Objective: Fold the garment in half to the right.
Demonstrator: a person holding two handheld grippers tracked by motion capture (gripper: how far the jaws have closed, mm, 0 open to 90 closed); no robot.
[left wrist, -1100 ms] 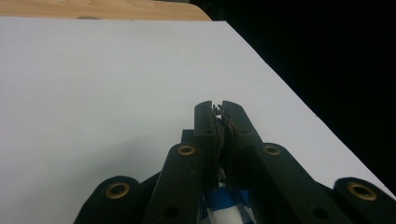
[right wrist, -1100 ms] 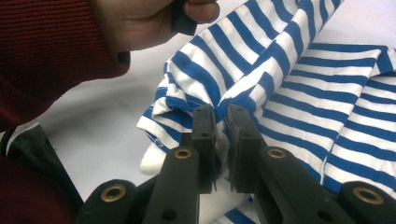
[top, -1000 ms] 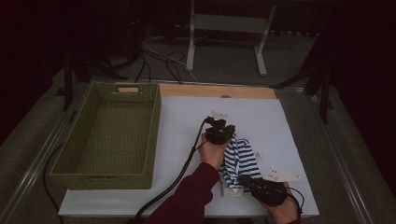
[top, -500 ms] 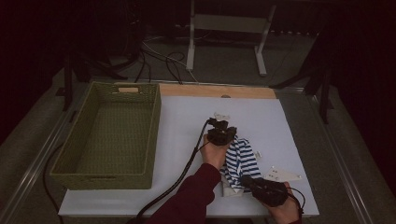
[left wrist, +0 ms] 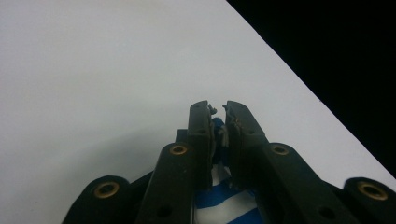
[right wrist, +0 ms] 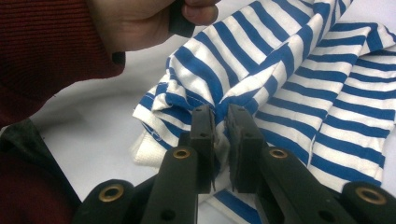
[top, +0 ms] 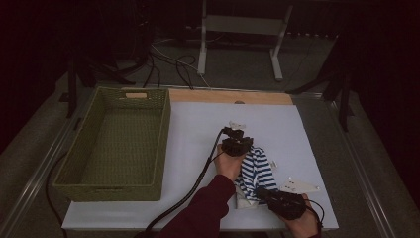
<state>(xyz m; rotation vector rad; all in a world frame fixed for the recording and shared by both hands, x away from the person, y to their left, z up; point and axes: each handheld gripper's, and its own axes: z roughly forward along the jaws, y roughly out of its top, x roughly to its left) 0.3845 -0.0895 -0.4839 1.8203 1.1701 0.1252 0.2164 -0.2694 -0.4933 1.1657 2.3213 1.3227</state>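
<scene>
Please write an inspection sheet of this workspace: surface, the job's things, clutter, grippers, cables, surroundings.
Surface: white table, wooden strip along its far edge.
Job's things: blue-and-white striped cloth bunched near the table's front right; green woven basket at left, nothing seen inside.
Clutter: nothing seen.
Grippers: left gripper and right gripper each pinch a fold of the cloth; the left's fingers have just been opening a little.
Cables: black cable trails from the left gripper toward the table's near edge.
Surroundings: dark floor, metal stand behind the table.
</scene>
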